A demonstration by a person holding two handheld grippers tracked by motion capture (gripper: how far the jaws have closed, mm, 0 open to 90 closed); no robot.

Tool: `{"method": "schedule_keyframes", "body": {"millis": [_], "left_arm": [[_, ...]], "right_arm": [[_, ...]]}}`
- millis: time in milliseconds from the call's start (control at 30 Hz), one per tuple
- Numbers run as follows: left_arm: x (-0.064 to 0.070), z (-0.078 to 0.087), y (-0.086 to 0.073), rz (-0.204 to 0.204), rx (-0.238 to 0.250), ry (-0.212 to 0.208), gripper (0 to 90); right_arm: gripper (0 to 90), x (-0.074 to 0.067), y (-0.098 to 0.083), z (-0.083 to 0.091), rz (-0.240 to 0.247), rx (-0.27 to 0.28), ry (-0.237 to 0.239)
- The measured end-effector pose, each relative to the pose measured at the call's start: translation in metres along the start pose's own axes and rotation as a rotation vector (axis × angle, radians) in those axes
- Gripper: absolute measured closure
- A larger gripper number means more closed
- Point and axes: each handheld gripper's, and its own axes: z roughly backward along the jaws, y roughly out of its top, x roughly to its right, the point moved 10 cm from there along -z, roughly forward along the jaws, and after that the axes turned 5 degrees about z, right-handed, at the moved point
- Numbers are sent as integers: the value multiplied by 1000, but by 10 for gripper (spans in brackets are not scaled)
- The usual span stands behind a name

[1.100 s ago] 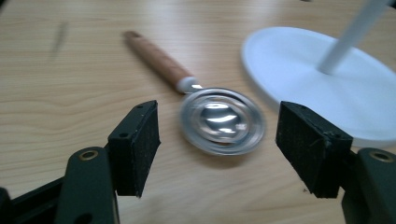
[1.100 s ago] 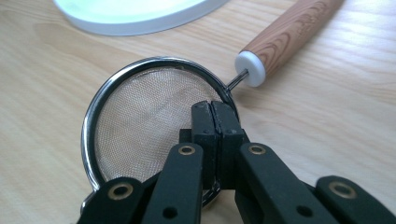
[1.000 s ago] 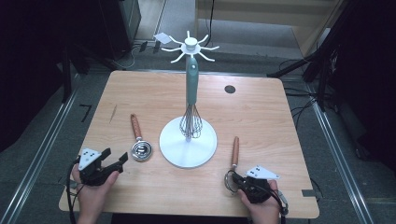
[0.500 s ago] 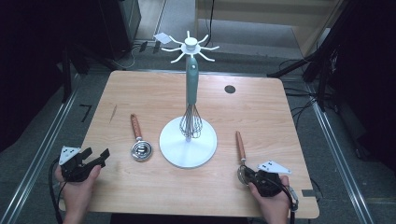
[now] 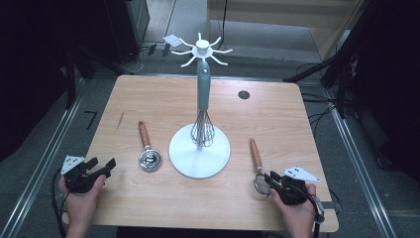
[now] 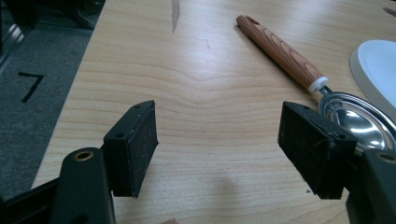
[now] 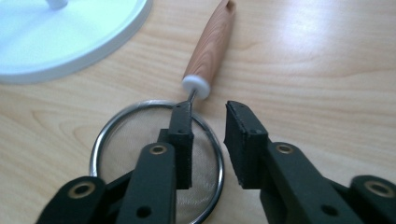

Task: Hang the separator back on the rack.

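Right tongs point(image 7: 208, 140) hang low over the sieve point(image 7: 156, 158), near the table's point(image 5: 148, 99) front right edge. Their jaws have just been opening and now stand a little apart. One jaw is over the mesh by the thin neck, the other is over bare wood beside the rim. Nothing sits between the pads, so the sieve lies free on the table.

Its wooden handle point(image 7: 212, 44) points away from these tongs, toward the far side, passing just beside the white stand point(image 5: 199, 153). So the long way of the sieve runs nearly straight ahead of the right hand point(image 5: 297, 213). That hand is the nearer one by far.

Left tongs point(image 5: 101, 168) are wide open and hold nothing. They hover by the front left edge. A scoop point(image 6: 359, 116) with a wooden handle lies just ahead to their right side, its bowl close to one pad.

A whisk point(image 5: 202, 106) hangs on the stand in the middle.

To lift the sieve, I think the right tongs must slide forward to the neck and close across it.
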Motion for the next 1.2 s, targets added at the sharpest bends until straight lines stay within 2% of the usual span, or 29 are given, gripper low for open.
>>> {"method": "schedule_keyframes", "body": {"millis": [33,100,233,267,333,400,500,567,600,667,767,833,933,1000,1067,1200], "left_arm": [[0,0,0,-4,-3,-1,287],[1,-1,-1,-7,-3,1,288],[1,-2,-2,-9,-8,4,290],[1,-2,-2,-9,-7,6,290],[1,-2,-2,-9,-7,7,291],[0,-2,-2,-7,-8,6,292],[1,-2,-2,-7,-10,6,292],[1,-2,-2,-7,-8,7,293],[1,-2,-2,-8,-9,7,293],[1,-2,-2,-7,-10,7,293],[1,-2,-2,-7,-11,7,293],[1,-2,-3,-9,-10,9,293],[1,-2,-3,-10,-12,9,293],[1,-2,-3,-10,-13,10,293],[1,-2,-3,-8,-12,11,294],[1,-2,-3,-8,-12,12,294]], "right_arm": [[693,1,3,1,-6,8,-13],[687,0,8,0,-20,12,8],[695,1,14,-2,-28,10,11],[732,0,16,-3,-23,9,13],[779,-6,21,-3,-10,5,48],[871,-8,24,-4,-18,-5,43],[831,-6,29,-10,-40,-25,41],[762,-8,29,-17,-69,-51,68],[732,-8,29,-20,-82,-70,68],[687,-9,29,-26,-77,-100,58],[659,-10,30,-31,-132,-156,68],[628,-10,32,-33,-150,-188,75],[591,-5,33,-39,-157,-243,49],[593,-4,32,-42,-172,-277,50],[600,-5,31,-45,-211,-299,66],[610,-7,27,-48,-230,-347,73]]}}
